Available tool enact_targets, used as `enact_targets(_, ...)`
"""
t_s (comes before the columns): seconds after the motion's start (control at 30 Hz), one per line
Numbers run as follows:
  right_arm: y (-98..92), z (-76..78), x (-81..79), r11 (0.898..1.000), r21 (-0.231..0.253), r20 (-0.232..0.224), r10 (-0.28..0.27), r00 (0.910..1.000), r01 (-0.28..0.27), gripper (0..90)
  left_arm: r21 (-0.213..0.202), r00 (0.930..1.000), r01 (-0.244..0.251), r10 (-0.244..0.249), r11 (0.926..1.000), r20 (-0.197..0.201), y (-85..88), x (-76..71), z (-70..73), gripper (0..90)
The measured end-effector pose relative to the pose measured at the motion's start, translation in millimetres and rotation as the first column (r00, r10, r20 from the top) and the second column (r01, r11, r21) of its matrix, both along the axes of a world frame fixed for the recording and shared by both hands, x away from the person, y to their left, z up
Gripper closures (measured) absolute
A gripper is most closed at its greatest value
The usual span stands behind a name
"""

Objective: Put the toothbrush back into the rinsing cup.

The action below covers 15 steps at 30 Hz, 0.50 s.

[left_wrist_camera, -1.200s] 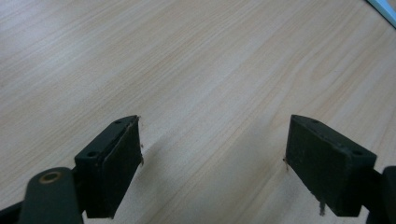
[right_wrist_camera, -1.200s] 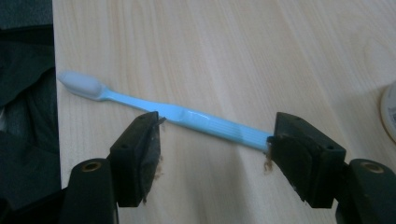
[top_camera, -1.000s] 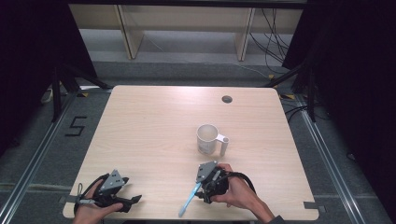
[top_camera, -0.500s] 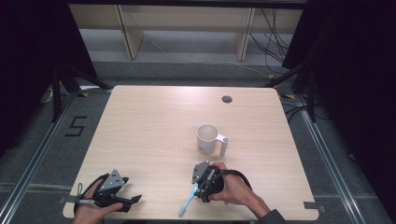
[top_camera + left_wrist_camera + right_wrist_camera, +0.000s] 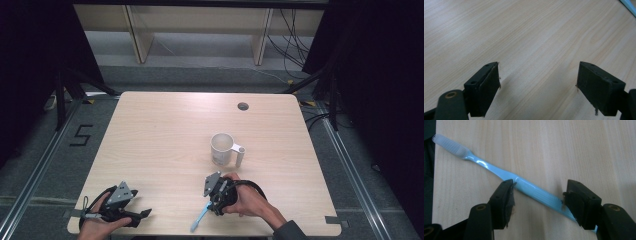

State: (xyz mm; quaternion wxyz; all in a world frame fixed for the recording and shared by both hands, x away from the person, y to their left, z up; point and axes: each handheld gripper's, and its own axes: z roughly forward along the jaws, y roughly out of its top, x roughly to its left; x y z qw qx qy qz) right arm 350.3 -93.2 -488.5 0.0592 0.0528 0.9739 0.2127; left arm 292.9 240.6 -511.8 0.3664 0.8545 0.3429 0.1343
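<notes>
We are at the grasping step: our right gripper (image 5: 537,195) hangs low over the light-blue toothbrush (image 5: 529,186), its jaws spread with the handle lying slantwise between them, flat on the table (image 5: 165,135). One pad sits right at the handle's edge and the other just beside it, but neither presses yet, so we judge the pinch not made. The brush head (image 5: 449,143) points away from this gripper, ahead and off to one side.

Next we need to press the jaws together squarely on the handle, probably after a slight turn so the pads meet its sides rather than cross it at an angle, then lift.

Our left gripper (image 5: 537,87) rests apart with its jaws wide and nothing between them, over bare wood. The white mug (image 5: 223,148) stands beyond the right gripper, near but not touching.

The handle's near end is hidden behind one jaw, and from the high view the hand covers the jaws.
</notes>
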Motion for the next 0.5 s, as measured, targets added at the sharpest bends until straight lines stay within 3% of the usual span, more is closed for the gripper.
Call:
enact_targets(0.1, -1.0, 0.5, 0.3, 1.0, -0.004, -0.003, 0.018, 0.9998, -0.018, 47.8, 0.0, 1.0, 0.0, 0.0, 1.0, 0.001, -0.1, 0.0, 0.0, 17.8)
enact_targets(0.5, -4.5, 3.2, -0.9, 0.997, -0.031, -0.057, -0.07, 0.9959, 0.069, 63.3, 0.002, 1.0, 0.001, -0.001, 1.0, -0.001, -0.1, 0.0, 0.4, 17.8)
